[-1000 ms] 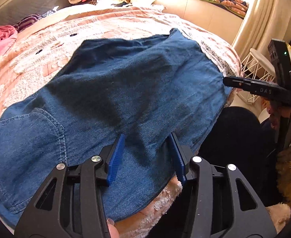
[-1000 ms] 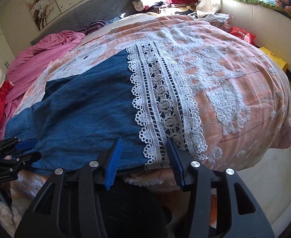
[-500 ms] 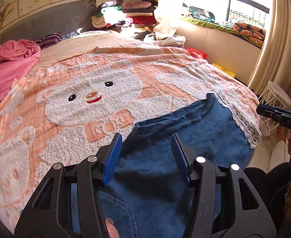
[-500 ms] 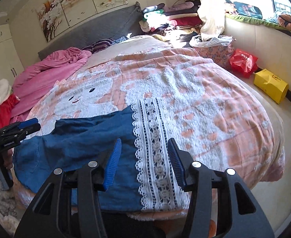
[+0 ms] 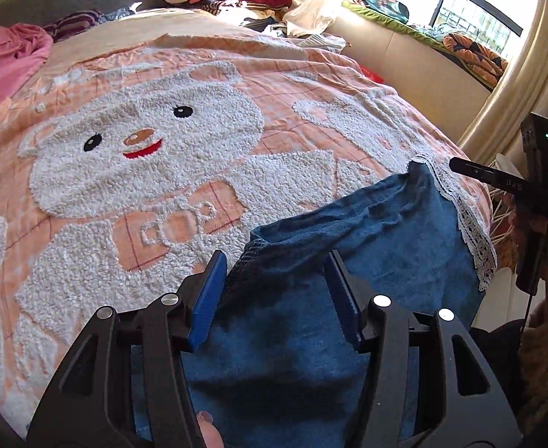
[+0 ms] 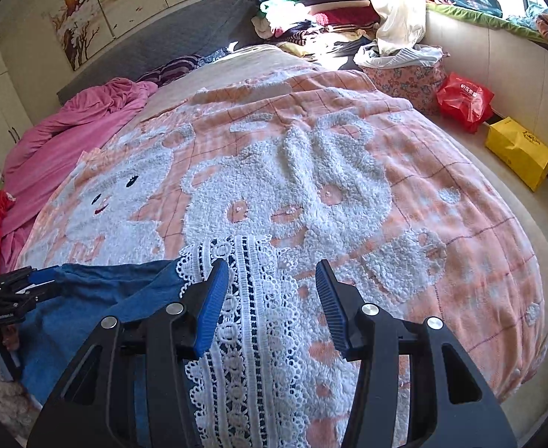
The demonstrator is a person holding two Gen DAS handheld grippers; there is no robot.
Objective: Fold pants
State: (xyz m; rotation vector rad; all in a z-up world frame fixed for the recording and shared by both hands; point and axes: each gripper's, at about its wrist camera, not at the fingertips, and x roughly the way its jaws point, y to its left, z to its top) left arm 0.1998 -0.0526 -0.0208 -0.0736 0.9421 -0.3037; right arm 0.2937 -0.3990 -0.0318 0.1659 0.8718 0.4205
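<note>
Blue denim pants [image 5: 348,246] with a white lace hem [image 6: 244,336] lie across the near edge of the peach bear-pattern blanket [image 5: 132,156].

Long axis runs 9-to-3: left gripper [image 5: 274,283] over the denim end, right gripper [image 6: 270,295] over the lace, both spread, pinching nothing.
</note>
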